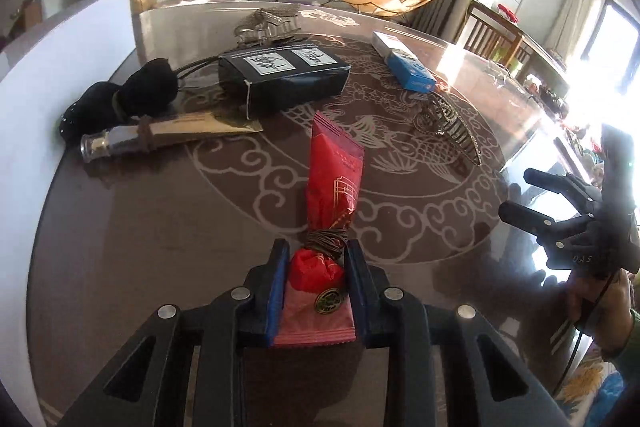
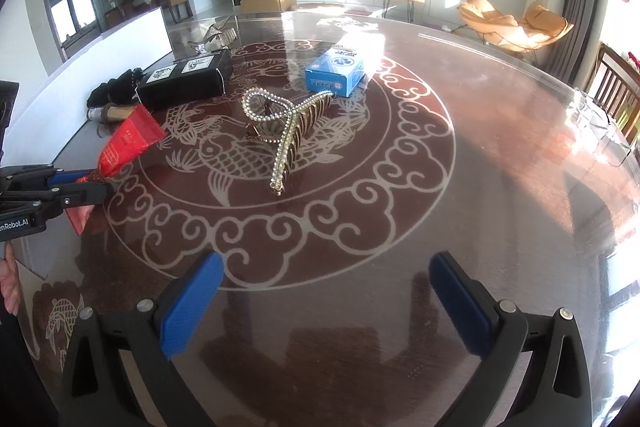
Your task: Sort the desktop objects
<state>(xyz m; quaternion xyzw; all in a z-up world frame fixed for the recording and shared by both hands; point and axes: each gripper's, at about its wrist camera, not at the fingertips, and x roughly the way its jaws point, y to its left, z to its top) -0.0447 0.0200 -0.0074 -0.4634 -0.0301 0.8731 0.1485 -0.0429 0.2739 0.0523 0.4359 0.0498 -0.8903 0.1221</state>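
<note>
Your left gripper [image 1: 316, 279] is clamped on the red packet [image 1: 334, 183], held above the worktop [image 2: 440, 207]. Your right gripper [image 2: 326, 303] stands apart, holding nothing.

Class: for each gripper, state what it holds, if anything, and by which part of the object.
The left gripper holds the red packet by its lower end, just below the cord-tied neck. The right gripper is open and holds nothing.
</note>
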